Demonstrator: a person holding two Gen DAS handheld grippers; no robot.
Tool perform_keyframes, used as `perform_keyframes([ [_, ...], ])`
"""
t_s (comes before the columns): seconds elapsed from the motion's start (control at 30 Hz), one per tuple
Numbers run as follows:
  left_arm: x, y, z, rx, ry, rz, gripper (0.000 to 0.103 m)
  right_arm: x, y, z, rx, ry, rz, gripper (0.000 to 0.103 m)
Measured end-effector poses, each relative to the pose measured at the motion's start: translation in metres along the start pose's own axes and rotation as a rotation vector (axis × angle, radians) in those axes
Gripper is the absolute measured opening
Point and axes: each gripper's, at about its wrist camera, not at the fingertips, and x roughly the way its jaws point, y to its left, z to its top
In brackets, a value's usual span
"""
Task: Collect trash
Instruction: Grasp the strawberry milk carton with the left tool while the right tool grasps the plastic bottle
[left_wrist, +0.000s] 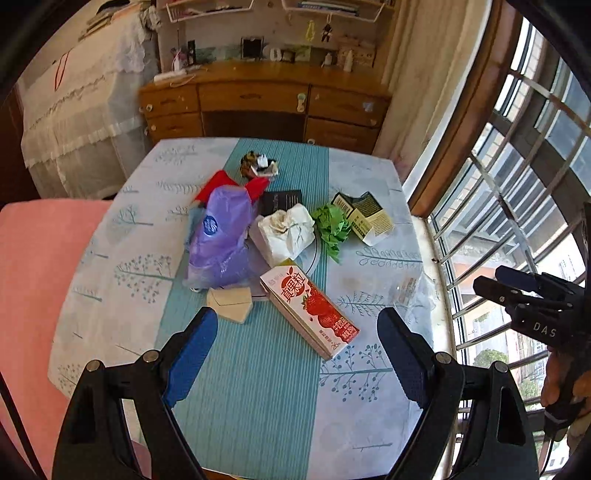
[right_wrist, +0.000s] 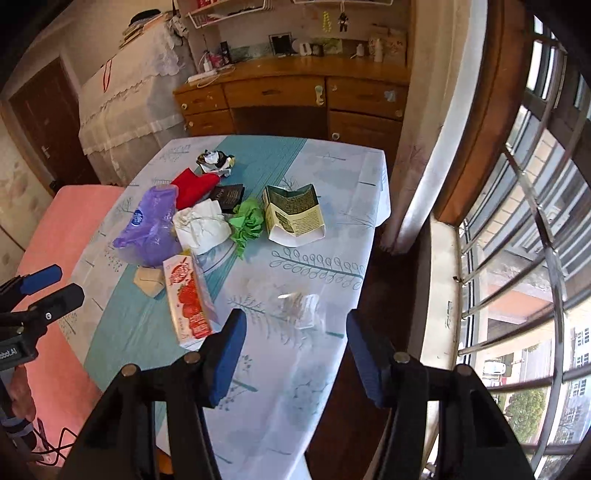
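Trash lies on the table: a strawberry milk carton, a purple plastic bag, a crumpled white paper, green paper, an open green-and-cream box, a folded tan paper, a red piece, a small black card, a shiny crumpled wrapper and a clear plastic wrapper. My left gripper is open above the carton's near end. My right gripper is open above the clear wrapper.
A pink-covered seat sits left of the table. A wooden desk stands behind it. A barred window and its sill run along the right side, close to the table edge.
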Motion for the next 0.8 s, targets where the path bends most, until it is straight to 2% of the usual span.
perform_keyframes([
  [0.2, 0.086, -0.02, 0.011, -0.112, 0.167, 0.083, 0.087, 0.067, -0.048, 0.03, -0.016, 0.126, 0.161, 0.057],
  [0.37, 0.145, -0.028, 0.013, -0.146, 0.292, 0.166, 0.087, 0.109, -0.056, 0.038, -0.046, 0.223, 0.28, 0.057],
  [0.47, 0.171, -0.031, 0.011, -0.153, 0.334, 0.211, 0.087, 0.125, -0.048, 0.036, -0.098, 0.272, 0.34, 0.057],
  [0.67, 0.198, -0.031, 0.003, -0.187, 0.375, 0.222, 0.085, 0.149, -0.021, 0.034, -0.303, 0.335, 0.38, 0.057],
  [0.73, 0.205, -0.028, -0.003, -0.2, 0.396, 0.211, 0.079, 0.153, -0.01, 0.033, -0.371, 0.349, 0.374, 0.057],
  [0.8, 0.21, -0.024, -0.01, -0.219, 0.423, 0.17, 0.067, 0.155, -0.001, 0.032, -0.421, 0.364, 0.377, 0.057],
])
